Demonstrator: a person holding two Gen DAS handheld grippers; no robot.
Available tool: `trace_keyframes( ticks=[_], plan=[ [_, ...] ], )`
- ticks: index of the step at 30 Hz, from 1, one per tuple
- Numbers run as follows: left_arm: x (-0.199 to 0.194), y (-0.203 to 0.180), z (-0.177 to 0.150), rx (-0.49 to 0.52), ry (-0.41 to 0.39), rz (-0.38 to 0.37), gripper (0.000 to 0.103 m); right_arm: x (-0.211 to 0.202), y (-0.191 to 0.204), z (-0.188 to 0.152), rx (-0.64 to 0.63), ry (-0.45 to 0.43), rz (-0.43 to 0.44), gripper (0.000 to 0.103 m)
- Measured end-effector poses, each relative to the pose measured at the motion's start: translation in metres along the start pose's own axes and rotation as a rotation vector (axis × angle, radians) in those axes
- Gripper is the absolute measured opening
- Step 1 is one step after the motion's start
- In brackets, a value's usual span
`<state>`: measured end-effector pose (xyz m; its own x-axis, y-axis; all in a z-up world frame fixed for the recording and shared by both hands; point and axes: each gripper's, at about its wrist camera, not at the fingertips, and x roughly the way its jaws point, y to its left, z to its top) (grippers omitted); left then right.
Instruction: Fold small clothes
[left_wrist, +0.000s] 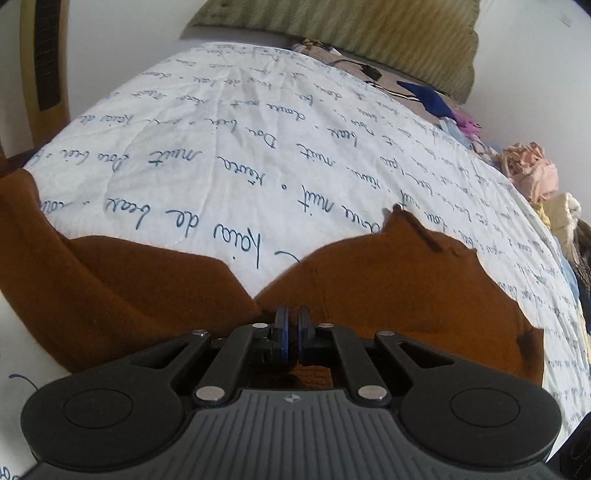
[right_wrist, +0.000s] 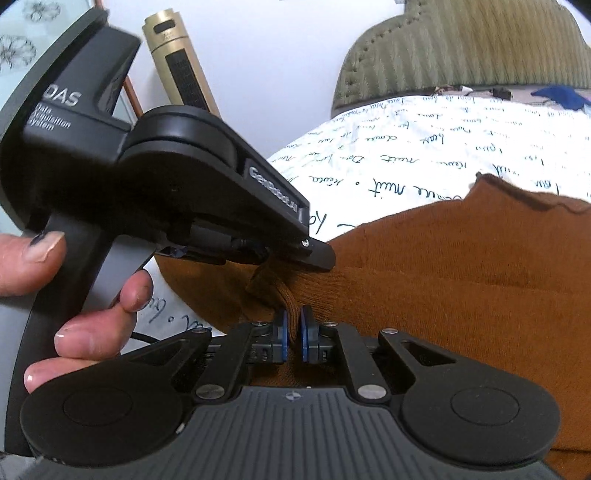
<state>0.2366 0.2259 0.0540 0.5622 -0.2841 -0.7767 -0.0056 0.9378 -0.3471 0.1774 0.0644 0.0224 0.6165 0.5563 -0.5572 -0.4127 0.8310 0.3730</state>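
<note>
A brown garment (left_wrist: 388, 291) is spread across the lower part of the frame on the bed (left_wrist: 221, 147). Its near edge is pinched by both the left tongs (left_wrist: 291, 334) and right tongs (right_wrist: 293, 336), each nearly closed on cloth. A fold appears underway; the held edge would next be carried across the garment.

The left gripper (right_wrist: 258, 254) body reads "DAS Data Acquisition System" and "GenRobot.AI"; the bedspread (left_wrist: 229, 122) carries cursive words like "nuit".
</note>
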Motion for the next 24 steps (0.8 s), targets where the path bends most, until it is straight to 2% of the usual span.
trace_keyframes(
  ticks=[8, 13, 15, 21, 24],
  plan=[
    [-0.031, -0.012, 0.000, 0.029, -0.084, 0.069, 0.004, 0.001, 0.006, 0.005, 0.092, -0.033, 0.104, 0.012],
    [-0.025, -0.003, -0.004, -0.011, -0.056, 0.095, 0.004, 0.005, 0.000, -0.002, 0.141, 0.001, 0.119, 0.012],
    [-0.024, -0.001, -0.006, -0.040, -0.055, 0.084, 0.004, 0.003, -0.003, -0.003, 0.164, 0.006, 0.141, 0.012],
    [-0.050, 0.003, -0.013, -0.059, -0.121, 0.077, 0.005, 0.006, 0.016, 0.007, 0.144, -0.003, 0.209, 0.012],
    [-0.055, 0.007, -0.012, -0.061, -0.111, 0.081, 0.005, 0.008, 0.022, 0.007, 0.121, 0.000, 0.205, 0.012]
  ],
)
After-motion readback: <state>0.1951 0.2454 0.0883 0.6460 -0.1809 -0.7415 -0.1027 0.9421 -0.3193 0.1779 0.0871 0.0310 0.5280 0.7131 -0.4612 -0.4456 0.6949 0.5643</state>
